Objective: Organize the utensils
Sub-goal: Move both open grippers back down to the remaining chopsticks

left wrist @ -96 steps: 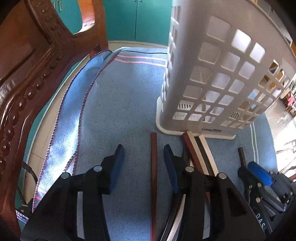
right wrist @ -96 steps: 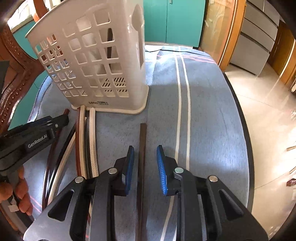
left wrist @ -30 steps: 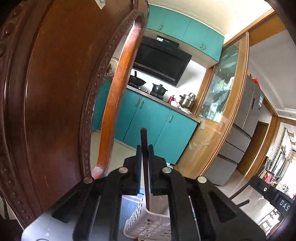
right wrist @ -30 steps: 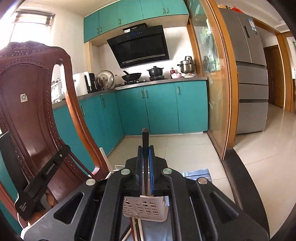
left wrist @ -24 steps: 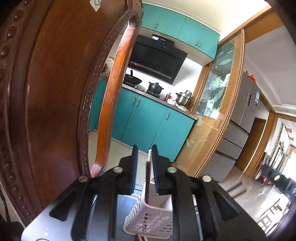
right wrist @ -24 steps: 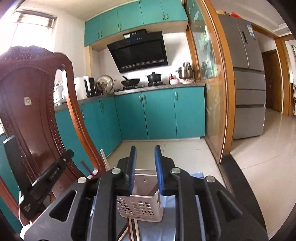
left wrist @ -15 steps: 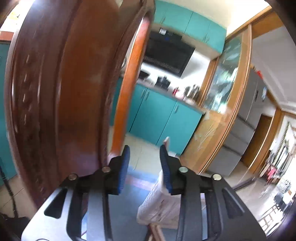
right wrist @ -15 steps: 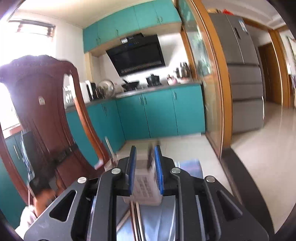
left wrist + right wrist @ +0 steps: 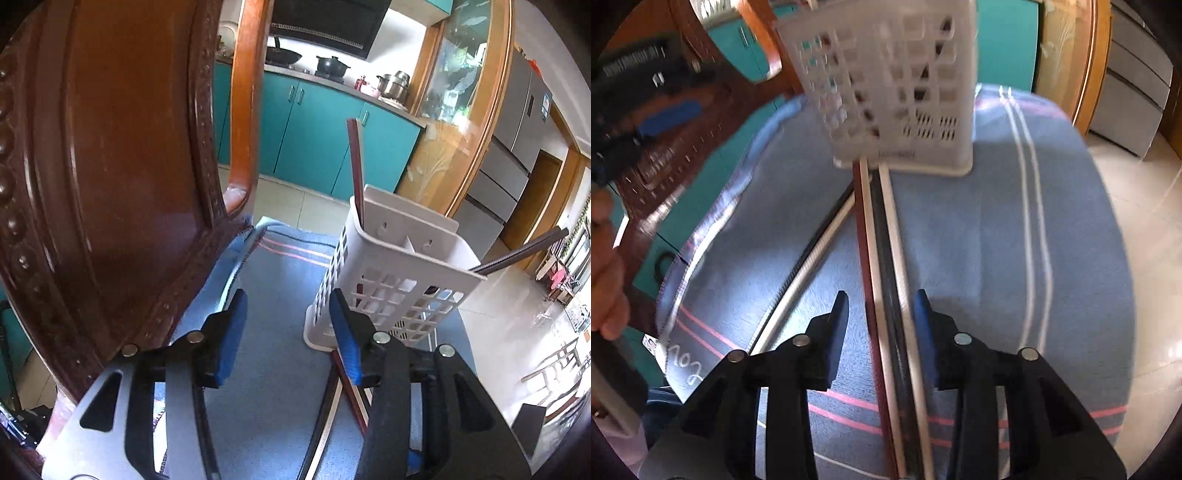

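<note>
White perforated plastic caddy (image 9: 399, 280) upright on the blue striped cloth (image 9: 997, 240) over the bench, with one reddish-brown chopstick (image 9: 356, 173) standing in its near-left corner and one dark chopstick (image 9: 521, 251) leaning out over its right rim. Remaining chopsticks (image 9: 886, 277) flat on the cloth in a tight bundle, far ends touching the caddy's base, long axes running straight back toward the right gripper (image 9: 881, 314). Right gripper's fingers (image 9: 836, 325) spread apart, holding nothing, straddling the bundle from above so that red-brown, cream and dark sticks all lie between them. Two further sticks, one pale (image 9: 809, 266) and one dark, splayed off to the left of the bundle, outside the fingers. Left gripper (image 9: 288, 332) likewise released and empty, hovering above the cloth beside the caddy, its right finger (image 9: 345, 339) in front of the caddy's lower wall, ends of the bundle (image 9: 351, 391) just visible beneath it. Right gripper judged nearer to the next pick, already aligned with the sticks' long axis; main difficulty likely isolating a single stick from neighbours lying in contact. Sticks slender, square-sectioned at the thick end, mixed in colour. Carved wooden chair back (image 9: 110, 166) close on the left.
</note>
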`<action>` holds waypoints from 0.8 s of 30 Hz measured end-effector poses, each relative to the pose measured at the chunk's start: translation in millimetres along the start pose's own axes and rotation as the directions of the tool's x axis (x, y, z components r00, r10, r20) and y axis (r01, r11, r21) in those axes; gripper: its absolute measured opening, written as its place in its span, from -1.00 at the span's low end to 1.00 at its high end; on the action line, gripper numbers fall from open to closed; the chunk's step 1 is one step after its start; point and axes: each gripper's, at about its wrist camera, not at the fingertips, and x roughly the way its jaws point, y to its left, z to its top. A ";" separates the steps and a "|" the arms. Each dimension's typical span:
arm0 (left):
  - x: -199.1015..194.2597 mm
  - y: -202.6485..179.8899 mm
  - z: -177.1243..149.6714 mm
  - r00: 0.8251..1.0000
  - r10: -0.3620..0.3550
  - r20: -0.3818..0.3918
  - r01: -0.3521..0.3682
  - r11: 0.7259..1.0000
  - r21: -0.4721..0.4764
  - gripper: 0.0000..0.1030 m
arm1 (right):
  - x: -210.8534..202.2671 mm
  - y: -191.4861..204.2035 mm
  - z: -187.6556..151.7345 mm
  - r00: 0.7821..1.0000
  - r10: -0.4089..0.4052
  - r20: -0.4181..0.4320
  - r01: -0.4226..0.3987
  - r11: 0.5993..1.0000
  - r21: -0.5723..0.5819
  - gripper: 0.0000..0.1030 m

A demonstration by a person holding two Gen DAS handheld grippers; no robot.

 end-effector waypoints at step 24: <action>27.9 -12.9 -49.5 0.977 0.048 -0.206 -0.028 0.995 0.100 0.21 | -33.4 -46.2 -33.0 1.000 -0.003 0.028 -0.004 0.965 0.263 -0.67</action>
